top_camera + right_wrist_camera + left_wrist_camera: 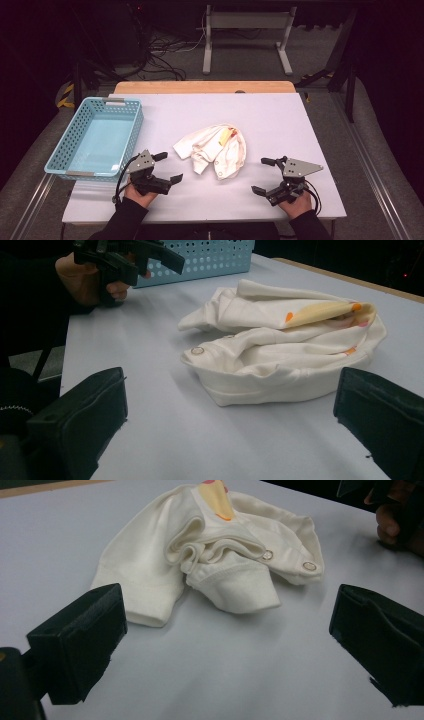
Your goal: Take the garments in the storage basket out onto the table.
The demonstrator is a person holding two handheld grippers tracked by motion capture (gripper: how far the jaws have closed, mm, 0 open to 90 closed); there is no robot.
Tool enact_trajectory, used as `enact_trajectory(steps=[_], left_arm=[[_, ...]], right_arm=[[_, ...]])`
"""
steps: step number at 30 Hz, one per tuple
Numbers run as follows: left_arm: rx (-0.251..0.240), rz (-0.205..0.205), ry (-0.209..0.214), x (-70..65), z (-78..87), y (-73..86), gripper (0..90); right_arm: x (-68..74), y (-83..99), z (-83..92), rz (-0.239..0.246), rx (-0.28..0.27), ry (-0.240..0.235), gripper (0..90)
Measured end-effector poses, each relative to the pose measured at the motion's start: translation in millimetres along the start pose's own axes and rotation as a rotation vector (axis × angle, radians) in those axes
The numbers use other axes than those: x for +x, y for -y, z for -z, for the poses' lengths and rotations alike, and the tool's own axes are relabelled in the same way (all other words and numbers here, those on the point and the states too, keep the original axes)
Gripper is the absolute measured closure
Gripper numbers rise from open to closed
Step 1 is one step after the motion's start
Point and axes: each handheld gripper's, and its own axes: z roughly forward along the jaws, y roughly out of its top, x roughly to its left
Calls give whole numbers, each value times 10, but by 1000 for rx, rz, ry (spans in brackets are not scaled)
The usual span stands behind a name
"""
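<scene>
A crumpled white baby garment (216, 149) with snap buttons and a yellow-orange print lies in the middle of the white table (280, 120). My left gripper (169, 167) rests on the table to its left, open and holding nothing. My right gripper (263, 175) rests to the garment's right, open too. In the left gripper view the garment (210, 550) lies just ahead of the spread jaws of my left gripper (225, 645). The right gripper view has the garment (280, 345) ahead of my right gripper (230, 415), with the left hand and its gripper (125, 262) farther off.
A light blue perforated basket (96, 137) stands empty at the table's left edge, also seen in the right gripper view as a blue basket (210, 257). Beyond the far wooden edge (200, 87) are cables and a white metal stand (247, 35) on the floor.
</scene>
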Motion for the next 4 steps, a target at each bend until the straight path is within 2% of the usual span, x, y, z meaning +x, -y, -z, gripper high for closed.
enact_trajectory(steps=[2,3,4], left_arm=[[-1,3,-1,1,3,-1,19],[-8,24,10,0,5,1,16],[-8,24,10,0,5,1,14]], right_arm=[[-1,0,-1,-1,0,-1,14],[-1,1,-4,-2,1,-2,14],[-1,1,-4,-2,1,-2,14]])
